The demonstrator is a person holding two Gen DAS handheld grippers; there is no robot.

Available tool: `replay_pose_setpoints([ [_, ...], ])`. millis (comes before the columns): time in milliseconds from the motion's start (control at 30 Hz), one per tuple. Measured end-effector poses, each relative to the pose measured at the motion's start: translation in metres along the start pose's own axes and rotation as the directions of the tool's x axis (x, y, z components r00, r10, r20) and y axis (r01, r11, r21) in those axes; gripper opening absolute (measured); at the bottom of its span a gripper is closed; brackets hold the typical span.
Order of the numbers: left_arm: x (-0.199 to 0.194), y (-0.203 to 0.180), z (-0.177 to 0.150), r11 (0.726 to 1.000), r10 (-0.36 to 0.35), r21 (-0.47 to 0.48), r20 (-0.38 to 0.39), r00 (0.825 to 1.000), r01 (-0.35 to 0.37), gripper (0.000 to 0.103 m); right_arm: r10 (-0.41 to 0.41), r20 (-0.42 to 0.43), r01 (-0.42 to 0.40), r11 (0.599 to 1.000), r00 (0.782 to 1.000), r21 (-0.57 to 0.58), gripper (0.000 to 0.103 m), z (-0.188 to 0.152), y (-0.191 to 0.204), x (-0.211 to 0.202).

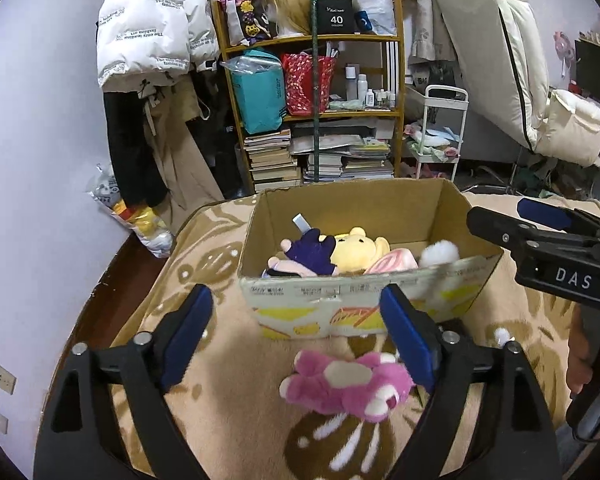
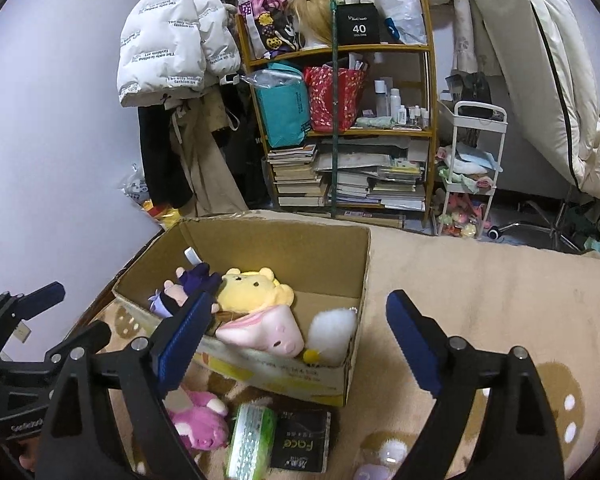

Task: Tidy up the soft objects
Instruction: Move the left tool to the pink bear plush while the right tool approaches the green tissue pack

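1. While its two blue-padded fingers stand wide apart, the left hand-held gripper (image 1: 296, 340) holds nothing; it hovers over the patterned beige blanket (image 1: 228, 412), just in front of the cardboard box (image 1: 364, 300).
2. The pink plush toy (image 1: 348, 388) lies on the blanket between those fingers, nearer the right-hand one, though I cannot tell whether the pad touches it. It sits just in front of the box's near wall.
3. Inside the box lie a purple-and-pink doll (image 1: 304, 258), a yellow bear plush (image 1: 356, 252), a pink pig plush (image 2: 260, 330) and a white fluffy toy (image 2: 332, 336).
4. The right hand-held gripper (image 2: 296, 344) is also spread wide and empty, held over the box's near right corner; its left finger overlaps the box's front edge in the right wrist view.
5. Below it on the blanket, beside the pink plush, lie a green wrapped roll (image 2: 250, 440) and a black packet marked "Face" (image 2: 302, 446).
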State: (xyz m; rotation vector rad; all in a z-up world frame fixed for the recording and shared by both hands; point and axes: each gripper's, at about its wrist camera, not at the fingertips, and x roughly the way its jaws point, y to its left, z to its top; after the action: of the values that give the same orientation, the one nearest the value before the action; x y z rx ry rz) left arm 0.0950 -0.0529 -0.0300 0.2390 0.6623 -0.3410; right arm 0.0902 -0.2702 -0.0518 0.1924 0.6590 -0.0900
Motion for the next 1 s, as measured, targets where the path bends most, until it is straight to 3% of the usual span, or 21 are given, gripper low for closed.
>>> replay_pose_setpoints([
  [500,-0.022,-0.004,-0.025,1.000,0.003,-0.007,-0.081,0.997,-0.004,0.088,-0.007,-0.030,0.009,0.999,1.000,0.050,0.094,-0.017,0.002,-0.030],
  [1000,-0.007,-0.024,-0.048,0.999,-0.027,0.013,-0.141,0.990,0.029,0.091,0.018,-0.169,0.004,0.992,0.985,0.126,0.094,-0.038,-0.014,-0.026],
])
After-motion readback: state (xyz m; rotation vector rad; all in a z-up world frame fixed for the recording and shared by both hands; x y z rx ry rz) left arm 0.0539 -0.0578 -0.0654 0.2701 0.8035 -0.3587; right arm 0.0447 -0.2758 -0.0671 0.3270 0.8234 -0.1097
